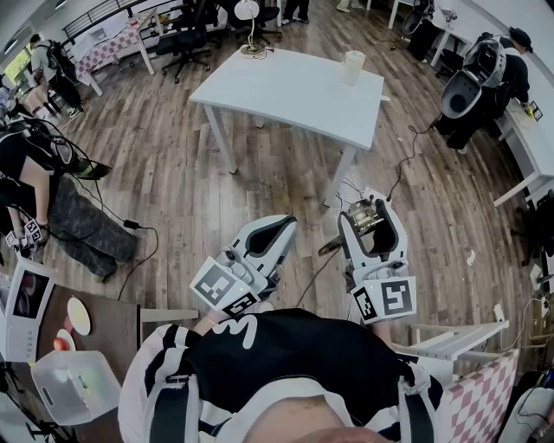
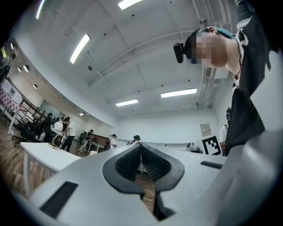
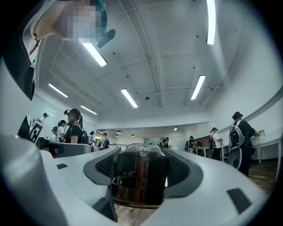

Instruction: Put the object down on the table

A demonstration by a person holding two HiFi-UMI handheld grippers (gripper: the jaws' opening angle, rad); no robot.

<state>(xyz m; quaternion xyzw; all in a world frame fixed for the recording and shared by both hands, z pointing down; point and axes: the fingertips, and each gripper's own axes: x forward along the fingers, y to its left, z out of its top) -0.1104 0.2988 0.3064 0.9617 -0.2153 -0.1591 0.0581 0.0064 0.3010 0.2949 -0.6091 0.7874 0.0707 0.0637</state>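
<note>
The left tool (image 1: 279,230) was found closed, pad tips meeting, with nothing between them (image 2: 141,148). The right tool (image 1: 371,208) stood at a wide setting, both ribbed pads pressed against a dark, glossy, rounded object with a clear rim (image 3: 141,176). In the head view that object (image 1: 369,219) sat between the jaw tips, held in the air above the brown wooden plank floor (image 1: 216,173), and its make could not be determined.

Both tools were level with each other, just in front of the person's torso, and pointed toward the white rectangular bench (image 1: 294,91). The bench lay well apart from the held object, with open floor between. On the bench stood a white round-headed desk lamp (image 1: 248,24) at the far left corner and a pale cylindrical cup (image 1: 353,66) near the far right edge.
</note>
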